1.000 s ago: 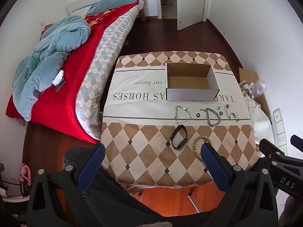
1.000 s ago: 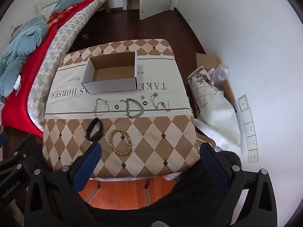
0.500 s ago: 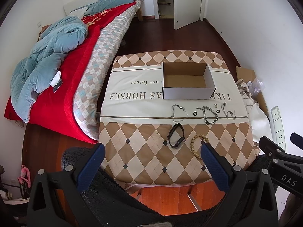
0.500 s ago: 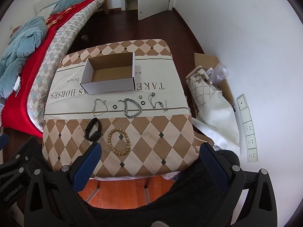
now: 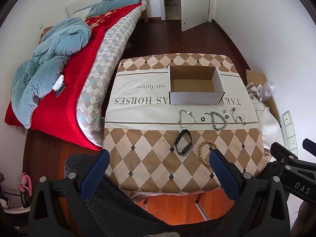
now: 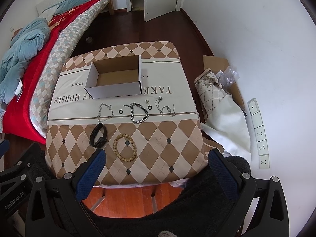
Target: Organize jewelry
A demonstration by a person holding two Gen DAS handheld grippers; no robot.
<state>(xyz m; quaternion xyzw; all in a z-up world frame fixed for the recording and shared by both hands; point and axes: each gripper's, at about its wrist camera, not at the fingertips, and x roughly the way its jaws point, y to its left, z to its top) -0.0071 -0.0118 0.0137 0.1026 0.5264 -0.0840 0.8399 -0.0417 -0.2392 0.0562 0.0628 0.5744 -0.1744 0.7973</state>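
An empty white cardboard box (image 5: 194, 85) (image 6: 116, 78) stands open on a small table with a diamond-pattern cloth (image 5: 150, 152) (image 6: 158, 138). In front of it lie a thin silver chain (image 5: 185, 116) (image 6: 104, 111), a thick silver chain bracelet (image 5: 218, 118) (image 6: 139, 113), two small black rings (image 5: 202, 119) (image 6: 120, 111), a thin necklace (image 5: 238, 116) (image 6: 165, 108), a black wristband (image 5: 183, 145) (image 6: 98, 135) and a wooden bead bracelet (image 5: 205, 152) (image 6: 124, 148). My left gripper (image 5: 158, 164) and right gripper (image 6: 156, 162) are both open and empty, held above the table's near edge.
A bed with a red blanket and blue quilt (image 5: 59, 65) stands left of the table. A patterned bag and white cloth (image 6: 219, 102) lie on the floor at the right by the wall. An open door (image 5: 195, 2) is at the back.
Both grippers have risen and drawn back a little, so the table looks smaller and farther. Nothing on the table moved. Both stay open.
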